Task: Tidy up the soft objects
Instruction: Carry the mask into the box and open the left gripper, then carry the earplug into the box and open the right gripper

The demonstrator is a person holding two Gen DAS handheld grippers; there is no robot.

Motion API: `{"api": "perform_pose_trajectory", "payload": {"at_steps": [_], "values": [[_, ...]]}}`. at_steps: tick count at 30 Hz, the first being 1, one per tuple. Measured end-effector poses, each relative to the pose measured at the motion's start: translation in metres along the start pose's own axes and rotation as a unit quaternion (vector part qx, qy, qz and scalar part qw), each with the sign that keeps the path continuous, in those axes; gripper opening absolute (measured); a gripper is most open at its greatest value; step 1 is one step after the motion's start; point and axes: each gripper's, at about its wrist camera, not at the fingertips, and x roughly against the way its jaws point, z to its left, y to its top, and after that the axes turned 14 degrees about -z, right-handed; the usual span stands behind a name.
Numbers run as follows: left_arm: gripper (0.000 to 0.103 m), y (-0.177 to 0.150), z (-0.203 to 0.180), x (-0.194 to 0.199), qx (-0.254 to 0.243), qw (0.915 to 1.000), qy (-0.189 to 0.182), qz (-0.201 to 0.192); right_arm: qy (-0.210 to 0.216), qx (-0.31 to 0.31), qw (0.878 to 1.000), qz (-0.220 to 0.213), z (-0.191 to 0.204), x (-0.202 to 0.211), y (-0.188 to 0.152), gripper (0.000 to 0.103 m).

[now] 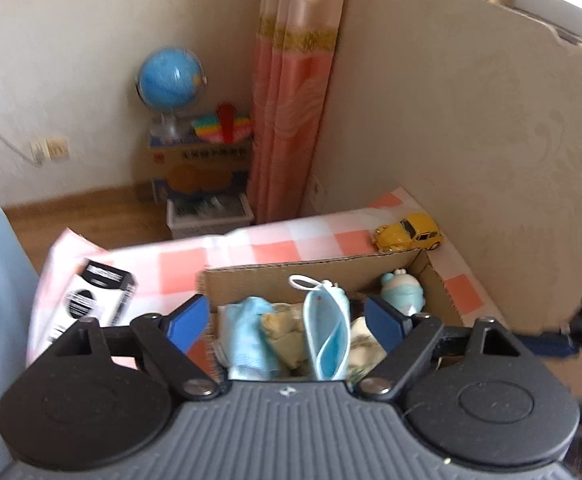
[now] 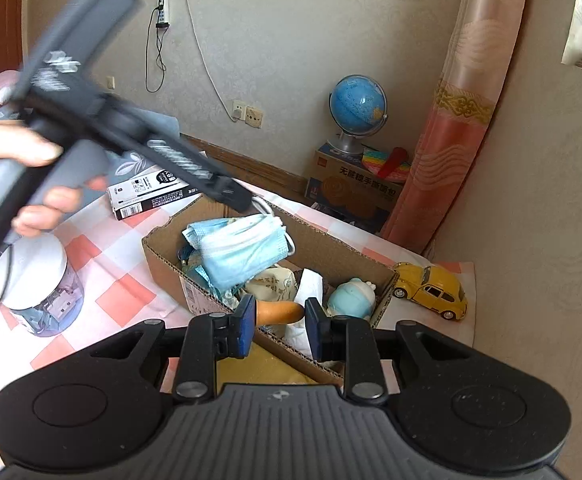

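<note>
Left gripper (image 1: 289, 316): jaws spread wide, nothing between the pads, hovering over the near end of the open brown cardboard box (image 1: 437, 276). Right gripper (image 2: 279, 322): jaws drawn in, pinching a soft tan-orange rounded piece (image 2: 283, 312) just above the box's near wall; I can't tell what it actually is.

Inside the box, near to far in the left wrist view: a light-blue pleated face mask (image 1: 325, 336) standing on edge mid-box, a light-blue cloth (image 1: 251, 336) left of it, beige fabric between them, a pale-teal plush figure (image 1: 403, 292) in the far right corner. A yellow toy car (image 1: 409, 234) sits just beyond the box's far corner, outside it. A black-and-white carton (image 1: 95, 300) lies left of the box on the pink-checked cloth.

Step, as I read it: mask is in the box, left is free, right carries the next item. Next move needs right lowered over a free spot in the box, then jaws opened.

Left view is motion-blurred; box bottom hidden under the pile.
</note>
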Motion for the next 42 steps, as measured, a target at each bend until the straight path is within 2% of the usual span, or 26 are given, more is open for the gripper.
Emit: {"api": "perform_pose_trajectory", "payload": {"at_steps": [1,2,9,12,16,23,30,32,34,35,40,42], "values": [[0.094,-0.001,0.001,0.008,-0.01,0.9999,0.005,-0.007,0.002,-0.003,1.0,-0.001,0.0,-0.001,0.001,0.031],[0.096,-0.002,0.002,0.015,-0.017,0.9997,0.01,-0.013,0.004,-0.006,1.0,-0.002,-0.001,-0.003,0.002,0.031],[0.096,-0.015,0.013,0.072,-0.017,0.9991,0.014,-0.037,0.012,-0.012,1.0,-0.006,0.003,-0.025,0.017,0.031],[0.101,-0.025,0.013,0.096,-0.023,0.9982,0.021,-0.05,0.016,-0.013,1.0,-0.005,0.007,-0.039,0.022,0.031],[0.101,-0.038,0.008,0.119,-0.028,0.9972,0.028,-0.063,0.012,-0.014,1.0,0.004,0.006,-0.058,0.025,0.031],[0.102,-0.065,-0.008,0.132,-0.04,0.9956,0.032,-0.079,-0.014,-0.035,0.999,0.024,-0.012,-0.088,0.031,0.031],[0.102,-0.086,-0.032,0.125,-0.078,0.9949,0.024,-0.059,-0.037,-0.063,0.997,0.04,-0.023,-0.104,0.028,0.032],[0.102,-0.09,-0.038,0.124,-0.092,0.9937,0.026,-0.058,-0.042,-0.065,0.996,0.042,-0.024,-0.106,0.027,0.038],[0.102,-0.092,-0.044,0.123,-0.102,0.9929,0.025,-0.056,-0.052,-0.062,0.996,0.039,-0.025,-0.105,0.026,0.059],[0.102,-0.092,-0.045,0.124,-0.101,0.9929,0.023,-0.057,-0.051,-0.062,0.996,0.034,-0.025,-0.104,0.026,0.062],[0.102,-0.091,-0.047,0.127,-0.092,0.9937,0.019,-0.061,-0.059,-0.068,0.996,0.019,-0.024,-0.092,0.027,0.096],[0.102,-0.09,-0.048,0.131,-0.088,0.9937,0.019,-0.067,-0.065,-0.07,0.995,0.014,-0.023,-0.085,0.028,0.103]]}}
